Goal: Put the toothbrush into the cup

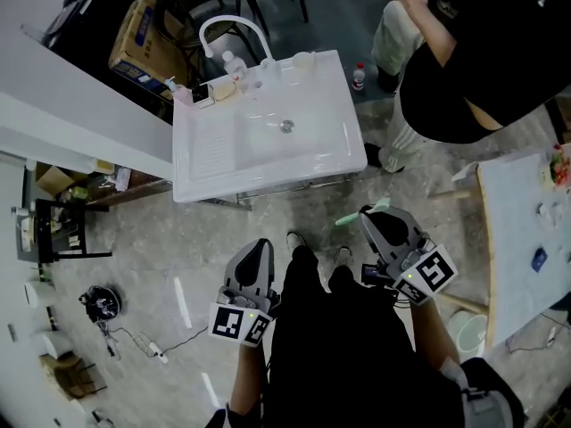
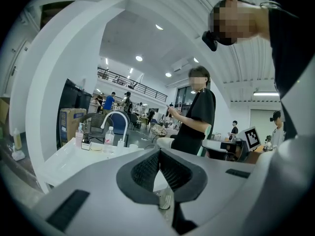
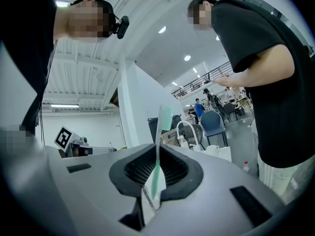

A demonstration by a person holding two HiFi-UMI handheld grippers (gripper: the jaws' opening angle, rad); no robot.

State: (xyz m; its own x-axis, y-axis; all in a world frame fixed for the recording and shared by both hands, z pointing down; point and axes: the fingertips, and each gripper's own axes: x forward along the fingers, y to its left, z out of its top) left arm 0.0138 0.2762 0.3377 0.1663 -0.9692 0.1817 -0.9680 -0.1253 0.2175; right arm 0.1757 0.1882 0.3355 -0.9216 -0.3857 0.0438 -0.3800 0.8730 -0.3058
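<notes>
Looking down, head view: the left gripper [image 1: 259,246] and right gripper [image 1: 370,214] are held side by side above the person's dark legs, well apart from the white sink [image 1: 214,163].
Toothbrush, head view: the toothbrush [image 1: 350,218] shows only as a pale-green end beside the right gripper's tip. The gripper hides the rest.
Cup, head view: the cup [image 1: 303,61] is small and white on the sink's back rim, near the tap [image 1: 234,27]. It is too small to see inside.
Bystander, head view: the bystander [image 1: 482,69] wears a dark top and is cut off by the upper right edge.
Left gripper view: the jaws are pressed together with nothing between them. The gripper's grey body covers the sink's near part.
Right gripper view: the pads pinch the toothbrush's green handle. It stands upright with the bristles on top and its lower end out of sight below the pads. The sink and cup are far behind.
</notes>
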